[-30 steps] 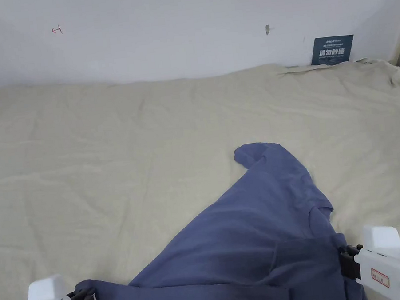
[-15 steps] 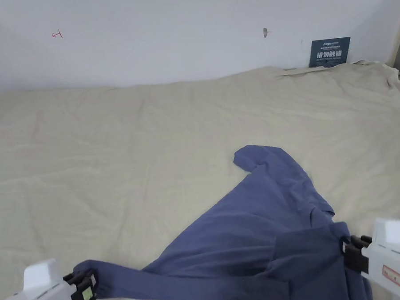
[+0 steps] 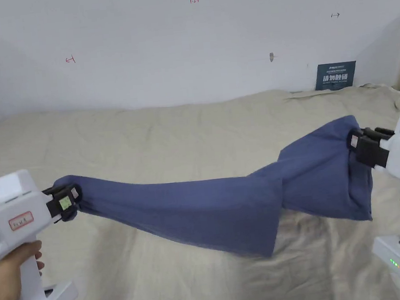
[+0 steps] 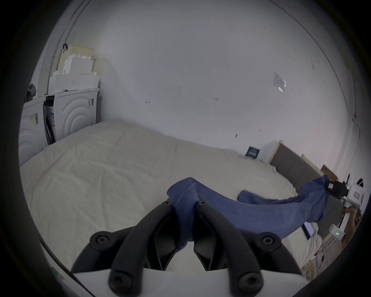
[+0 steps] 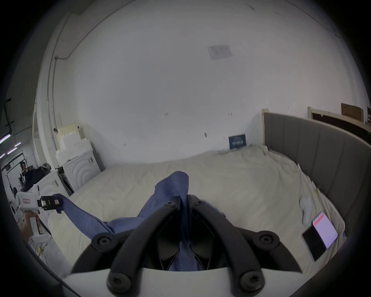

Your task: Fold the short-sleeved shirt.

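Shirt (image 3: 209,203), blue, short-sleeved: held in the air above the bed (image 3: 157,130), stretched between two tools, long axis running left to right across the person. Left tool (image 3: 68,198): jaws closed on one bunched end of the cloth. Right tool (image 3: 358,146): jaws closed on the opposite end, held slightly higher. Middle of the cloth sags below both grips, its lowest fold hanging nearer the right tool. Judgement: laying it flat calls for both tools lowering together, keeping the span taut.
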Action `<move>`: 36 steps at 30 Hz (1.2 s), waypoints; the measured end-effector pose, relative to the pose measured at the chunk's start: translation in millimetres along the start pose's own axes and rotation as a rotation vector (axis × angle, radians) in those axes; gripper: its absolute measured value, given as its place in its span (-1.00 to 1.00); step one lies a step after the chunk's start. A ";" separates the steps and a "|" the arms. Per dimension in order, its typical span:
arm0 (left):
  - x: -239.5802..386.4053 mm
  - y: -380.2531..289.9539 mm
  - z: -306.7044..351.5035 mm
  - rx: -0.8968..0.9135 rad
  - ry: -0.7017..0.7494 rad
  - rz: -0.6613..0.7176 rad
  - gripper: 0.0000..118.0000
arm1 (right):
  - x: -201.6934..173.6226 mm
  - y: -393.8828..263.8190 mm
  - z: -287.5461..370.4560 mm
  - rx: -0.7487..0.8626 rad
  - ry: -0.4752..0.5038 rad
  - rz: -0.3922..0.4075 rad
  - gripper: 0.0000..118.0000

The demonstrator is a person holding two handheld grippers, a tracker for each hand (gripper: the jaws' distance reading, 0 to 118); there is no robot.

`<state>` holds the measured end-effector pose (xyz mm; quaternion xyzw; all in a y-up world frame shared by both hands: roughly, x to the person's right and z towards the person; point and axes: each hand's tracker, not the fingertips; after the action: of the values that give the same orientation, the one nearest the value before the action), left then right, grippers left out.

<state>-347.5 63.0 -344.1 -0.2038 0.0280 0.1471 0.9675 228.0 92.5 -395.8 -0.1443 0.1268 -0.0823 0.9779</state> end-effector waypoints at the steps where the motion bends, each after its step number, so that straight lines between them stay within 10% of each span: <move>1: 1.6 10.2 -5.2 0.007 -0.003 0.004 -0.81 | -2.5 9.0 -6.6 0.019 -0.003 0.018 -0.93; 24: 88.2 283.2 -110.6 0.282 0.041 -0.233 -0.81 | -4.5 225.6 -150.2 0.305 -0.080 0.127 -0.95; 36: 81.1 240.5 -180.7 0.170 0.041 -0.263 -0.81 | 17.0 183.8 -194.9 0.271 -0.102 0.149 -0.95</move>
<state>-340.2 222.5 -611.6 -0.1261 0.0330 0.0121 0.9914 214.1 211.9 -635.8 -0.0053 0.0748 -0.0187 0.9970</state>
